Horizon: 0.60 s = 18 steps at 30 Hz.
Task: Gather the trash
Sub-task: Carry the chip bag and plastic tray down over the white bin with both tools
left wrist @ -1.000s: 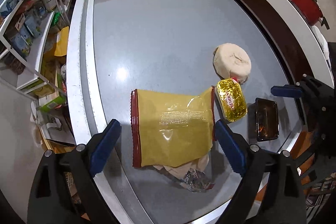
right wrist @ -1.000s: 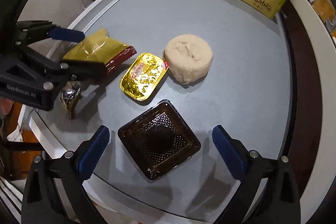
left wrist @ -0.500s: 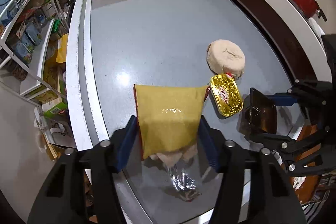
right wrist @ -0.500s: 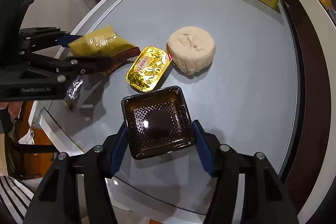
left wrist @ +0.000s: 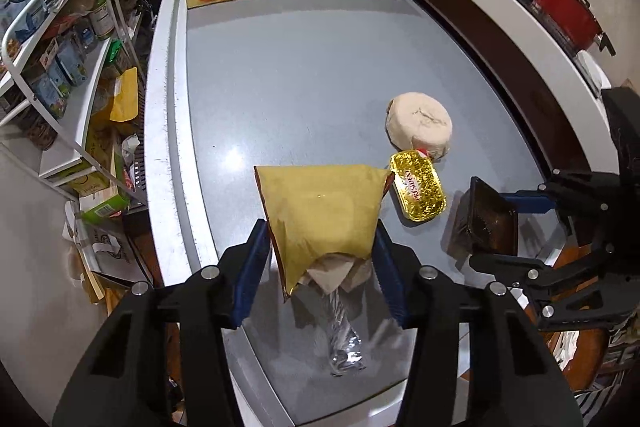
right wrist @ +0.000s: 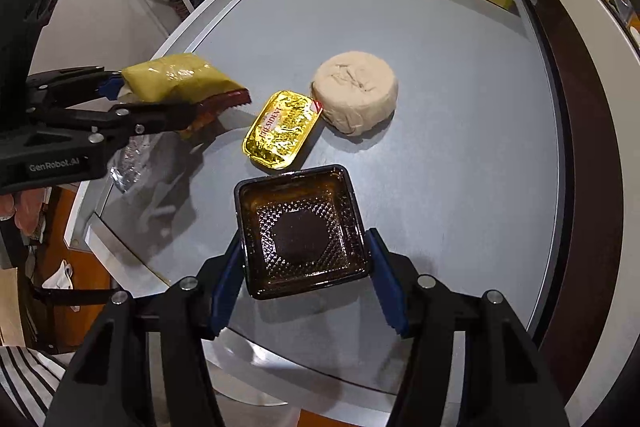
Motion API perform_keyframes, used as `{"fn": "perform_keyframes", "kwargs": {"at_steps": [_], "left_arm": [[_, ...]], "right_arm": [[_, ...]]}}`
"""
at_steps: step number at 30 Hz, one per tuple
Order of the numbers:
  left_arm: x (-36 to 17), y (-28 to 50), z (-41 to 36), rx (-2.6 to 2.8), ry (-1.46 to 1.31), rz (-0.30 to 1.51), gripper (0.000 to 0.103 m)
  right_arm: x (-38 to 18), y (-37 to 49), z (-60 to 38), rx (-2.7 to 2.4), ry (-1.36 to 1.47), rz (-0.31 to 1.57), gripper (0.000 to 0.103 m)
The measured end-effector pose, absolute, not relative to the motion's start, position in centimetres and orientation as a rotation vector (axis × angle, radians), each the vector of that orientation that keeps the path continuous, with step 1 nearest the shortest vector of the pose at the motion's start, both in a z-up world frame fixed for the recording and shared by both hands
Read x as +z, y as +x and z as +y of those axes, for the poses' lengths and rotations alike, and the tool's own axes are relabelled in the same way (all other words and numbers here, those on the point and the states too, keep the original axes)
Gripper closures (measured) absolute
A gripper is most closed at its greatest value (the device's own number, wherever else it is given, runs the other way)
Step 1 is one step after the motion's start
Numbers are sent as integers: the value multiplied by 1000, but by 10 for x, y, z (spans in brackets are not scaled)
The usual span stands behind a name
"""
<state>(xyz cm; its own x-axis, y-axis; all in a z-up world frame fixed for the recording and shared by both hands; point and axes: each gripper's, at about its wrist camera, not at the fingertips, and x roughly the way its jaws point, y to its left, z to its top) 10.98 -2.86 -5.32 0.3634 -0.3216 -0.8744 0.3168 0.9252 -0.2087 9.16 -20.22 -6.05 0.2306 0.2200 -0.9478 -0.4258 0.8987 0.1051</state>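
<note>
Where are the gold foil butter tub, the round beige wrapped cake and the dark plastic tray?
Gold foil butter tub (right wrist: 282, 128): right wrist view, middle of lid.
Round beige wrapped cake (right wrist: 355, 89): right wrist view, top face.
Dark plastic tray (right wrist: 301, 231): right wrist view, inner floor.

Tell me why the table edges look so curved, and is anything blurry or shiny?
Left wrist view: the wide lens bends the table; the foil scrap looks smeared. Right wrist view: the same bending; lamp glare on the gold butter pack and the dark plastic tray.

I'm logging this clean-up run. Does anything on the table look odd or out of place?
Only small things: the yellow wrapper in the left tongs is pinched crumpled, tissue poking from its end. A crinkled foil scrap sits at the table edge.
</note>
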Motion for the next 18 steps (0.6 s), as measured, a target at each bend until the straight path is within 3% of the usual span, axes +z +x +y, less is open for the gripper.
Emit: {"fn": "perform_keyframes", "kwargs": {"at_steps": [18], "left_arm": [[-28, 63, -24, -426, -72, 1071, 51]], "right_arm": [[-36, 71, -217, 439, -97, 1223, 47]]}}
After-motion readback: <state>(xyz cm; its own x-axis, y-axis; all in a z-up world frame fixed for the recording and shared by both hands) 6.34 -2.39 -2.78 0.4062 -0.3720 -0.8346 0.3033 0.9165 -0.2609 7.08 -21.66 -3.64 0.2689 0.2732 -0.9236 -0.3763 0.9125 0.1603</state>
